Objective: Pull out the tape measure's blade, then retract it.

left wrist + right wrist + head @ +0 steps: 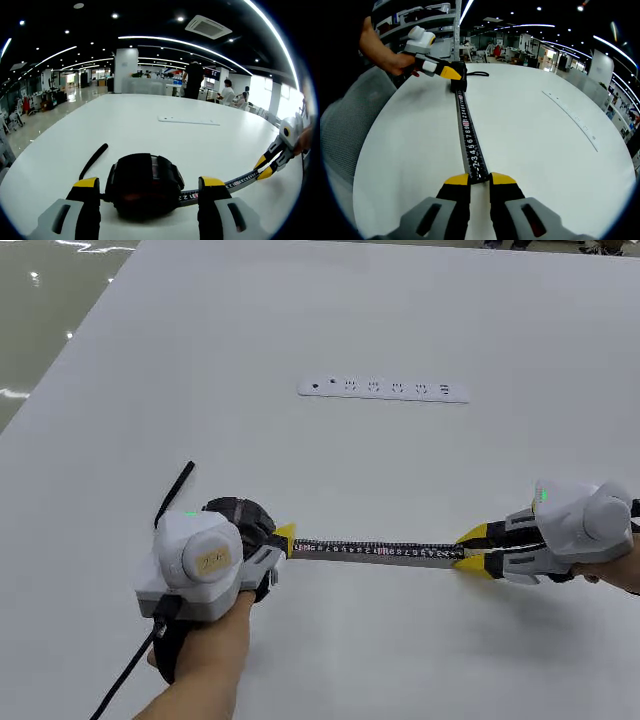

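Note:
A black tape measure case [144,185] sits between the yellow-tipped jaws of my left gripper [145,187], which is shut on it. In the head view the case [243,516] rests on the white table at lower left, partly hidden by the left gripper [268,552]. The blade [378,551] runs out flat to the right, its numbered face up. My right gripper [474,551] is shut on the blade's end. In the right gripper view the blade [466,135] stretches from that gripper [479,178] away to the case [459,82]. A black wrist strap [175,493] trails behind the case.
A white power strip [383,389] lies flat on the table [380,300] beyond the blade. The table's left edge borders a glossy floor [40,310]. In the left gripper view, people stand at desks in the far background.

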Tool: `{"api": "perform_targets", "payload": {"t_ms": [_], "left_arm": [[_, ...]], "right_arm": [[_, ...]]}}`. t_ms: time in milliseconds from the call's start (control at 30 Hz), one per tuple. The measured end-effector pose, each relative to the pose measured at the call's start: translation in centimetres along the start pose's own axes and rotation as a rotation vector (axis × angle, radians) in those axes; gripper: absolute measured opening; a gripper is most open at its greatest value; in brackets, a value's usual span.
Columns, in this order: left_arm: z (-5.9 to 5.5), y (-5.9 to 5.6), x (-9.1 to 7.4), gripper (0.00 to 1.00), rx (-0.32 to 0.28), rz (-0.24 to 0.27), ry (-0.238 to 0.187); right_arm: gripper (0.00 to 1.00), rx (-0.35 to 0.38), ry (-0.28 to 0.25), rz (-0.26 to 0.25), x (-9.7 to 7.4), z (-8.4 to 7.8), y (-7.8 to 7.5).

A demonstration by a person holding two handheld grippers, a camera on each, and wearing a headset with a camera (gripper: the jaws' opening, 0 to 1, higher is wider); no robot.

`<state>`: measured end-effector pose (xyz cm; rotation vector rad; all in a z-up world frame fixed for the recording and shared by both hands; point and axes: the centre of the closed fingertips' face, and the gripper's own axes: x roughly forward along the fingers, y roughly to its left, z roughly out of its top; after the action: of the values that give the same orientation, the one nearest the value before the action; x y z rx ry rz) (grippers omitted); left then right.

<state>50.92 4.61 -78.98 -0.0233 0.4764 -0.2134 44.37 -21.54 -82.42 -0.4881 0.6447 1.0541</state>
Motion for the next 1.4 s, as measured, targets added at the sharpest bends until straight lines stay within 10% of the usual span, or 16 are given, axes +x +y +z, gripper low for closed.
{"api": "perform_targets", "payload": {"t_ms": [1400], "left_arm": [[-1.2,0.8,1.1,0.63,0.011,0.122,0.083]], "right_arm": [[0.13,0.045,0.015,-0.017,0.3,-0.3,-0.2]]}}
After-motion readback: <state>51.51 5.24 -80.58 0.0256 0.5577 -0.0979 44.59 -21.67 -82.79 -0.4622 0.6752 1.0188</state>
